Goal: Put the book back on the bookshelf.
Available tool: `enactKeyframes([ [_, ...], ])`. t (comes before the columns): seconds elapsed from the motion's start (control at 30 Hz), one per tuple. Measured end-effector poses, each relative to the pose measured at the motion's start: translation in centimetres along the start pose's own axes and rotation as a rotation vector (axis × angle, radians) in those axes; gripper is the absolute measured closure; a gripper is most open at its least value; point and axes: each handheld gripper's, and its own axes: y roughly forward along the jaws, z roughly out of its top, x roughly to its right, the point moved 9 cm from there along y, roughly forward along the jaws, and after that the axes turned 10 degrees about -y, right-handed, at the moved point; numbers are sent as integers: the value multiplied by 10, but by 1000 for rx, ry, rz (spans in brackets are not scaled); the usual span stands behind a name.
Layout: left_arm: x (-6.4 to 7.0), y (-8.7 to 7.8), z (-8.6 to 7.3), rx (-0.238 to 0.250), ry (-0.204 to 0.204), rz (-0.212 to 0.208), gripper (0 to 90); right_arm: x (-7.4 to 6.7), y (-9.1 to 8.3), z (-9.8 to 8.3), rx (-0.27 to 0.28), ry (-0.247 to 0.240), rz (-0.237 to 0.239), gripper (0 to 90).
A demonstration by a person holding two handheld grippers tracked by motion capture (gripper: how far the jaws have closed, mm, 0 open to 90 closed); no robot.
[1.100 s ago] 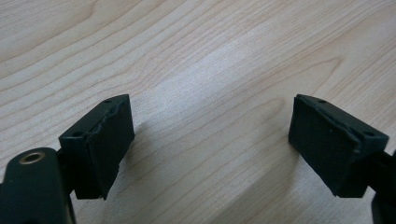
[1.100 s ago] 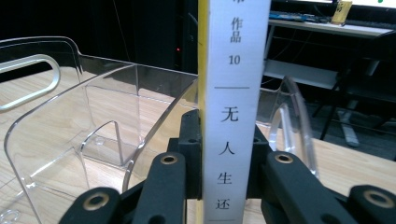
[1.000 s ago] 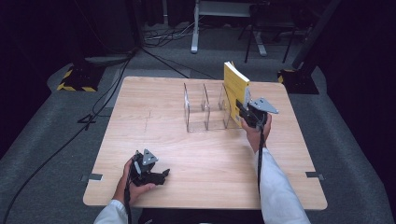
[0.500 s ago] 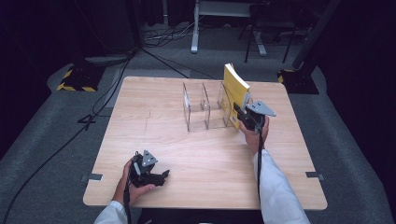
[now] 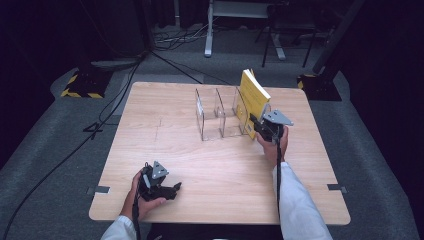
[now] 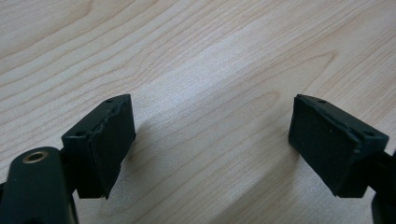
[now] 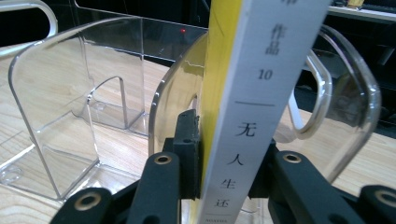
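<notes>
Right gripper (image 5: 256, 125) sits at the right end of the clear acrylic rack (image 5: 220, 117), its fingers (image 7: 189, 140) set on either side of a yellow book (image 5: 252, 97) with a white spine — the left pad against the yellow cover, the right one behind the spine's edge. The jaws have just been opening a little, yet in the right gripper view the book is clamped between the pads, so the grip reads as holding. The book stands on edge, tilted, its lower part in the rack's rightmost slot and its top leaning up and away toward the far side. In the right gripper view a curved clear divider (image 7: 173, 98) rises just beside the yellow cover on the left, and another clear rounded panel (image 7: 355, 107) curves around on the right; both crowd the book closely. Two further slots of the rack stand to the left, nothing in them. Left gripper (image 5: 167, 189) rests low near the front-left corner of the wooden surface (image 5: 150, 130), well apart from the rack — its fingers (image 6: 100, 144) released, spread wide over bare wood with nothing between them. Beyond the surface: grey floor, a black-and-yellow striped block (image 5: 80, 86) at far left with cables (image 5: 115, 105) trailing past it, and a white frame's legs (image 5: 207, 35) at the back.
</notes>
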Motion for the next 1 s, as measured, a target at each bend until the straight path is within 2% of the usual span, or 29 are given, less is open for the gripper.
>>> enactKeyframes([
  [0.13,0,0,0,0,0,0,152,2,-3,0,-19,-8,10,675],
  [0.23,0,0,0,0,1,-2,152,1,-8,1,-31,-12,42,670],
  [0.33,0,0,0,0,1,-1,152,3,-14,3,-40,-48,60,682],
  [0.5,0,0,0,0,0,-1,152,8,-26,11,-19,-64,73,688],
  [0.7,0,0,0,0,1,-1,152,10,-34,18,-52,-106,101,696],
  [0.77,0,0,0,0,1,-1,152,12,-36,19,-62,-102,116,694],
  [0.87,0,0,0,0,1,-1,152,13,-40,22,-53,-107,114,687],
  [1.0,0,0,0,0,1,-1,152,14,-43,25,-67,-112,121,645],
])
